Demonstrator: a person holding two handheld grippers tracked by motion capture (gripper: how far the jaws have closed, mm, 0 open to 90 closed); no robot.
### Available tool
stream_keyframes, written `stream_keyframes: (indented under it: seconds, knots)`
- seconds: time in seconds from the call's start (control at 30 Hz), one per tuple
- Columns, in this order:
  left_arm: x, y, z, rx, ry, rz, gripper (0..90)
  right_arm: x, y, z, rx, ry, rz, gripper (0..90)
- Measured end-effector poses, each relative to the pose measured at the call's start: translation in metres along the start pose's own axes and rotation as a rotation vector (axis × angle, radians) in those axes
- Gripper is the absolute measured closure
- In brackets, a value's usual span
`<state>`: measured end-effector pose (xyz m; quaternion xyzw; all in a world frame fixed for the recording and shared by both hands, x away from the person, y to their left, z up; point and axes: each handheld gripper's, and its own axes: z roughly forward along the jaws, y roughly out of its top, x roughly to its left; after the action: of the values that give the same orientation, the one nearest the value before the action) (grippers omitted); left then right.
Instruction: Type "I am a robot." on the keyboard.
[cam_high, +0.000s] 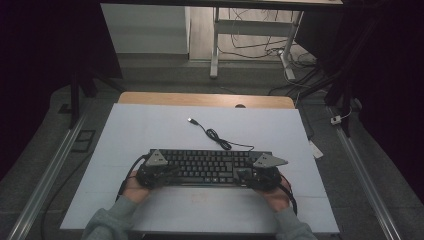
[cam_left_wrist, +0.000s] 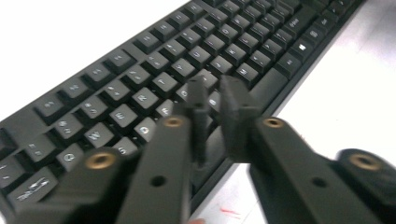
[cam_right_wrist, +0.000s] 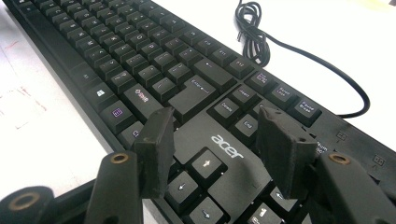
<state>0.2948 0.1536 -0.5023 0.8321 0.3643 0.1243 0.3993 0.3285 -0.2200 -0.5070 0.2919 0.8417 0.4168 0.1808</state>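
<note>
Plainly, the work in hand is at the black keyboard (cam_high: 210, 166), which lies flat across the near middle of the white-covered bench (cam_high: 125, 130), its long side facing the person, with both tongs poised over it as if to press keys. The left tongs (cam_high: 159, 172) hang over the keyboard's left end; in the left gripper view (cam_left_wrist: 215, 91) their jaws stand only a narrow gap apart, tips just above the letter keys near the space bar, and nothing is held between them. The right tongs (cam_high: 252, 175) hang over the right end; in the right gripper view (cam_right_wrist: 219, 135) the jaws are spread well apart, one tip over the keys left of the arrow cluster and the other over the block to its right, with the brand name on the bare panel between them, and they too grip nothing. Whether either tip actually touches a key I cannot tell. The keyboard's cable (cam_high: 220, 139) runs from its back edge in a loose coil, and the USB plug (cam_high: 191, 120) lies free on the bench farther back, connected to nothing. As a judgement, the keyboard is already placed and squared, both tongs are in position, and whatever pressing or lifting is meant looks hardly begun.
</note>
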Motion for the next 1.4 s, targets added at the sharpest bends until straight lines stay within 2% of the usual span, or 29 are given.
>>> stream_keyframes:
  seconds: [0.13,0.33,0.93,1.4]
  knots:
    - [0.004,0.0,-0.004,-0.019,0.027,-0.029,59.1,-0.001,0.0,-0.001,-0.001,0.0,-0.002,46.8]
    - [0.01,-0.001,-0.007,-0.02,0.047,-0.056,48.5,-0.001,0.0,-0.001,-0.006,-0.004,0.001,46.5]
    - [0.02,-0.003,-0.009,-0.003,0.079,-0.098,40.0,-0.002,0.0,-0.001,-0.004,-0.002,0.001,46.5]
    - [0.022,-0.003,-0.006,0.012,0.091,-0.094,37.8,-0.001,0.0,0.0,-0.006,-0.002,-0.003,46.5]
